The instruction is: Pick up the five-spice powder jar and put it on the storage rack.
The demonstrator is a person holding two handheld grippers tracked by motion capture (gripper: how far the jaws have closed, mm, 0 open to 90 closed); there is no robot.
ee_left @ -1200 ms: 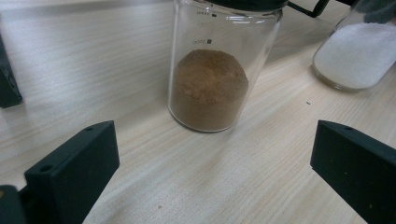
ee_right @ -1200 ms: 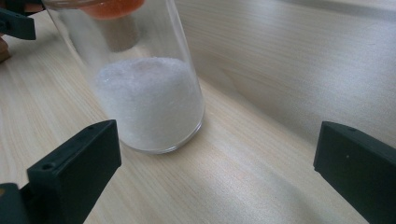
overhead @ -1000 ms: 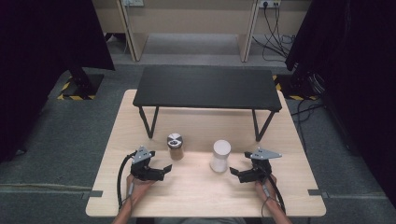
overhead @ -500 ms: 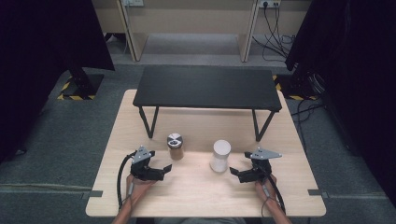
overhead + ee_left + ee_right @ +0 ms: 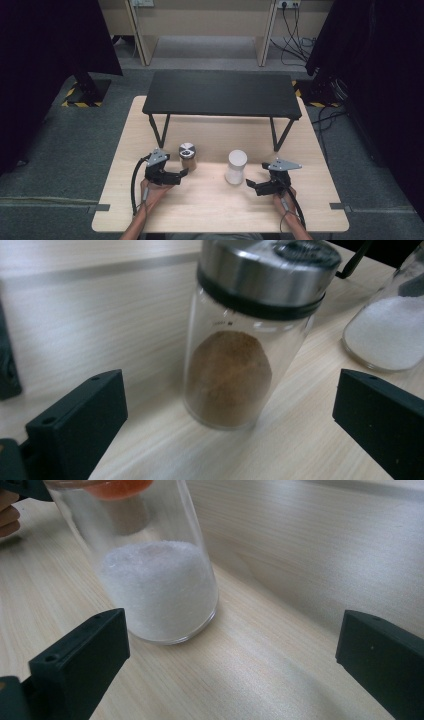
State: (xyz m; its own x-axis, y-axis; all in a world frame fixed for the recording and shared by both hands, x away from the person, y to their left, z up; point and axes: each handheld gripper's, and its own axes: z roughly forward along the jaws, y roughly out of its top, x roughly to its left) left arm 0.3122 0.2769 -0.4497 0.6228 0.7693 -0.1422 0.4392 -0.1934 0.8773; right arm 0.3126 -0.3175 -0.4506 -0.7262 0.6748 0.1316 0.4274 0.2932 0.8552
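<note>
High view — left gripper (image 5: 183, 173) beside brown-powder jar (image 5: 188, 156), right gripper (image 5: 251, 185) beside white-powder jar (image 5: 235, 167) — fingers wide.

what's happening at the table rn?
A person sits at a light wooden table with a gripper in each hand. The left gripper is open and points at a glass jar of brown powder with a metal lid, not touching it. The right gripper is also open, aimed at a glass jar of white granules, with both jaws clear of the glass. Both jars stand upright in front of a small black bench. Nothing is grasped yet.
</note>
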